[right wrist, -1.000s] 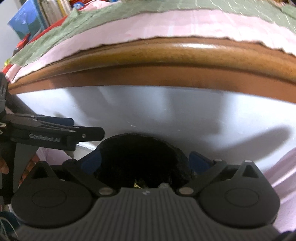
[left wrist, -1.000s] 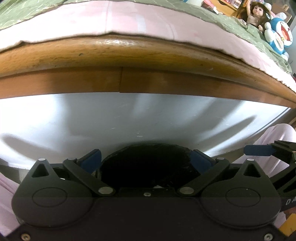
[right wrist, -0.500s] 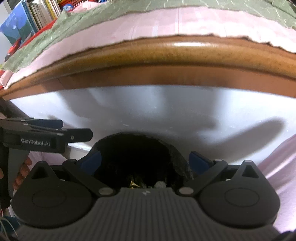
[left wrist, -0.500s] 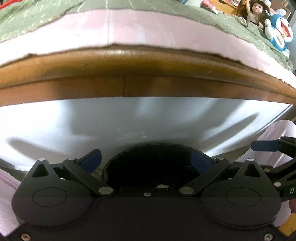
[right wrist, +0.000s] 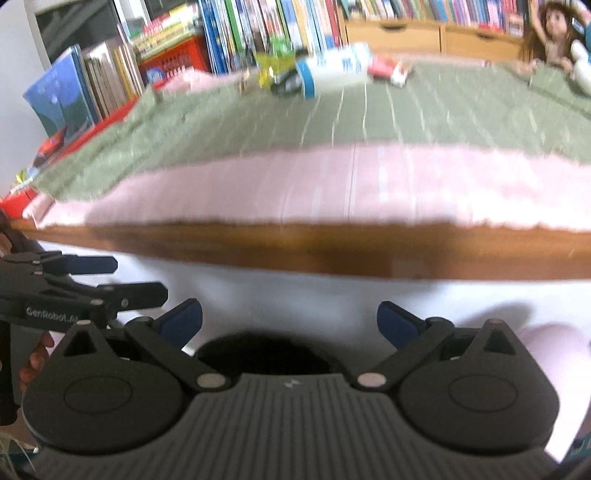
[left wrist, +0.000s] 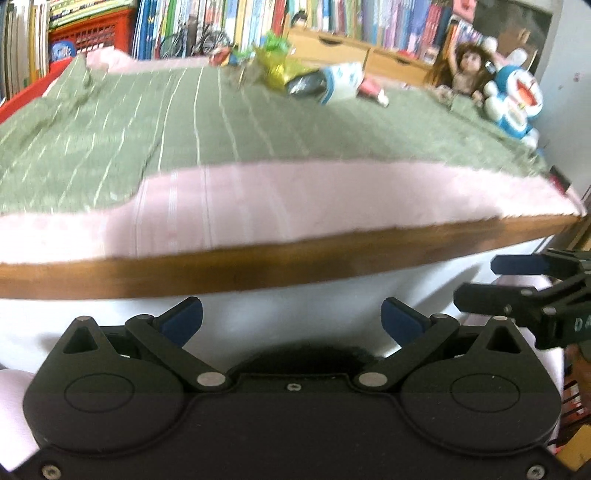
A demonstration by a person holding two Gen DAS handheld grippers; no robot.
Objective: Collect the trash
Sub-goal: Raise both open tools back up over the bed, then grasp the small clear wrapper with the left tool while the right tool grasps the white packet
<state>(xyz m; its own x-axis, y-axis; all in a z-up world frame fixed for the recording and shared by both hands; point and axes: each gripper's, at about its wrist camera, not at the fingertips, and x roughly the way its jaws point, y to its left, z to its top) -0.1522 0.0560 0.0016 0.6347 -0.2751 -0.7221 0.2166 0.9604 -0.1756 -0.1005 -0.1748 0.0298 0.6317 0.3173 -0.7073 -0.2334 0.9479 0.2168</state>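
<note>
Trash lies at the far side of the green blanket (left wrist: 229, 122): a yellow-green wrapper (left wrist: 275, 66), a white and blue carton (left wrist: 332, 83) and a small red and white pack (left wrist: 371, 90). The right wrist view shows the same wrapper (right wrist: 271, 70), carton (right wrist: 332, 68) and pack (right wrist: 388, 68). My left gripper (left wrist: 291, 317) is open and holds nothing, low in front of the wooden bed frame (left wrist: 258, 266). My right gripper (right wrist: 290, 319) is open and holds nothing too. The dark mouth of a black bin (left wrist: 303, 360) (right wrist: 262, 354) shows just under each gripper.
A pink sheet (left wrist: 295, 199) edges the bed. A doll (left wrist: 463, 74) and a blue cat toy (left wrist: 517, 99) sit at the far right corner. Bookshelves (right wrist: 258, 26), a red crate (right wrist: 173, 59) and wooden drawers (left wrist: 332, 48) stand behind. A hand (right wrist: 33, 362) holds the left gripper.
Both grippers have risen and tilted up from the bin. The top of the bed and its trash have come into view, and the bin mouth has sunk low in the frames.
</note>
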